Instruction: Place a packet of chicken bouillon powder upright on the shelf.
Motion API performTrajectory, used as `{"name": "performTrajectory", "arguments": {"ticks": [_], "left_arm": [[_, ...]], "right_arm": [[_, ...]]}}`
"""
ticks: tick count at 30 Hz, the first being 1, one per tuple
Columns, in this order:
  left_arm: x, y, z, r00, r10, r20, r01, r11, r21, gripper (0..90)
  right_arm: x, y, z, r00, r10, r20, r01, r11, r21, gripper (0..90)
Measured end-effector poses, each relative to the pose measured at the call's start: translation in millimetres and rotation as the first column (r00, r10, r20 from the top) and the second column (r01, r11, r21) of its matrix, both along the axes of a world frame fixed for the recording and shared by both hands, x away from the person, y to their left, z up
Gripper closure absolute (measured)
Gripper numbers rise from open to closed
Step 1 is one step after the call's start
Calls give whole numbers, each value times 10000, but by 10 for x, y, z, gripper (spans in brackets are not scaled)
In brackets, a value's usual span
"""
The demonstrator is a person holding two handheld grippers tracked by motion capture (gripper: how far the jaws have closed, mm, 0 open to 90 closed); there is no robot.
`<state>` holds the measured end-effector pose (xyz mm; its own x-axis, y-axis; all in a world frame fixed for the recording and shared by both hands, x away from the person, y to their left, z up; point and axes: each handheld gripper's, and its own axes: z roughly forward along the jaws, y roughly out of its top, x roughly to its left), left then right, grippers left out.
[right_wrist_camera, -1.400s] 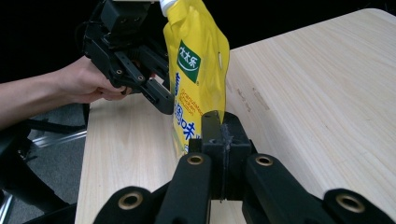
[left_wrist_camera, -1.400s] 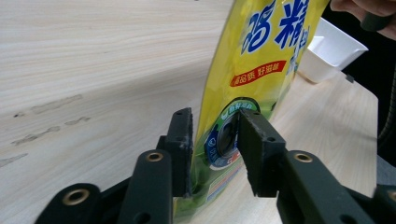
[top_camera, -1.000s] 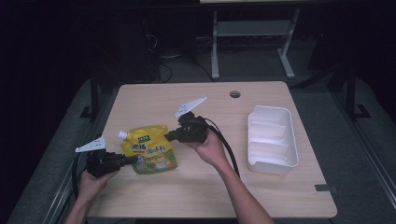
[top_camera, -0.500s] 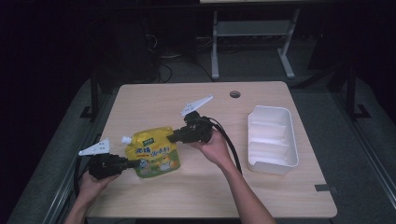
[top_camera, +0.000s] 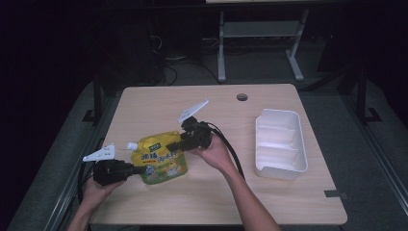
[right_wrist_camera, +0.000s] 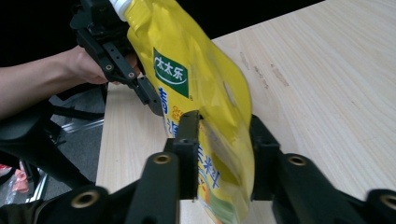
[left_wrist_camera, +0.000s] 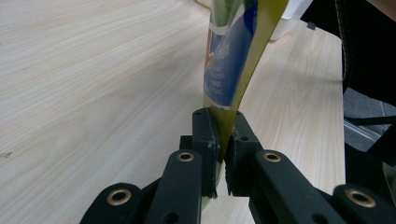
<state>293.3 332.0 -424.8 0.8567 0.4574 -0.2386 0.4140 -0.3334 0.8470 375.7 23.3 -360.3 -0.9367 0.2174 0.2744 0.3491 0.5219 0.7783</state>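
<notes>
A yellow spout pouch (top_camera: 161, 156) with a white cap hangs just above the table (top_camera: 216, 192), between both grippers. My left gripper (top_camera: 139, 168) is shut on the pouch's left edge. In the left gripper view, the thin seam of the pouch (left_wrist_camera: 229, 70) is pinched between the pads of my left gripper (left_wrist_camera: 222, 121). My right gripper (top_camera: 175, 144) is at the pouch's upper right corner. Its jaws have just been opening. In the right gripper view, my right gripper (right_wrist_camera: 224, 126) stands open, with the bulging pouch (right_wrist_camera: 196, 79) loose between its jaws.
A white two-compartment tray (top_camera: 279, 168) sits on the right side of the table. A round cable hole (top_camera: 242, 97) is near the far edge. A metal stand (top_camera: 260, 38) rises behind the table. Cables trail from both grippers.
The pouch's spout end has sunk slightly toward the near edge. Both hands keep about the same places.
</notes>
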Motion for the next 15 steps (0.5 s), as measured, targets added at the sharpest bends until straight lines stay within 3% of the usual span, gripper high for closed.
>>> {"name": "performTrajectory", "arguments": {"ticks": [7,15], "left_arm": [[6,2,-6,9997,224,45,-224,9997,82,806],[2,45,18,9975,668,211,-665,9977,-126,670]], "right_arm": [[-26,-26,-2,9991,422,-58,-423,9988,-228,890],[-77,-70,50,9981,615,44,-615,9981,-15,898]]}}
